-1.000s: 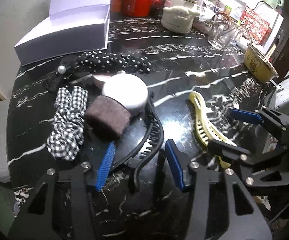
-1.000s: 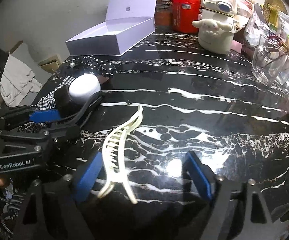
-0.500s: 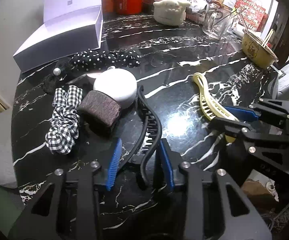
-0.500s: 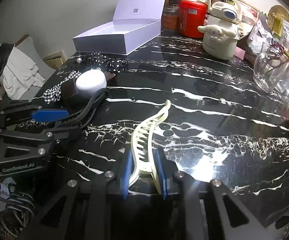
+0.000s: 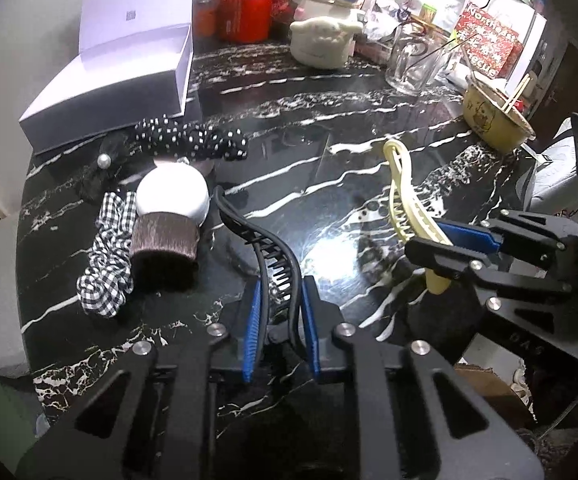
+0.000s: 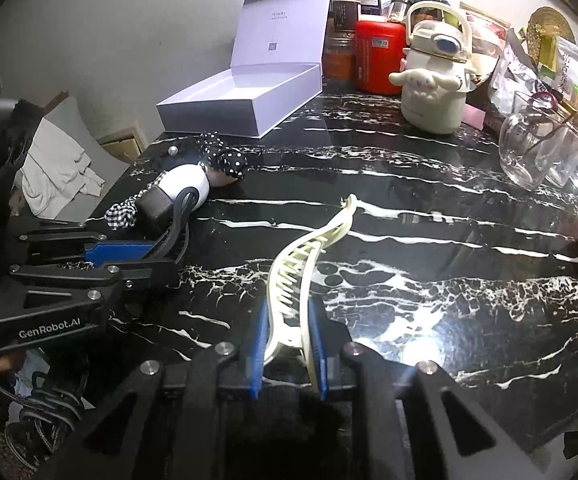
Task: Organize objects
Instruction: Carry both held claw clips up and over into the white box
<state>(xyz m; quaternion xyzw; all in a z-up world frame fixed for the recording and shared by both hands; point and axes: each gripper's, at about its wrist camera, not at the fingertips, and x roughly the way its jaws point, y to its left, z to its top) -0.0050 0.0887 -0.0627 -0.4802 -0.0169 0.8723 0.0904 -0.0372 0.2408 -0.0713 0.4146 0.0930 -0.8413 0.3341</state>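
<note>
While clamped: left jaws on black hair clip [image 5: 277,256] | right jaws on cream hair clip [image 6: 297,276]

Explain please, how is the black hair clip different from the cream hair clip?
The black hair clip is dark and thin-barred; the cream hair clip is pale and broader. The black one sits in the left hand-held gripper, next to the white round case; the cream one sits in the right hand-held gripper, on bare tabletop. Both are long, curved, toothed clips, each gripped at one end.
</note>
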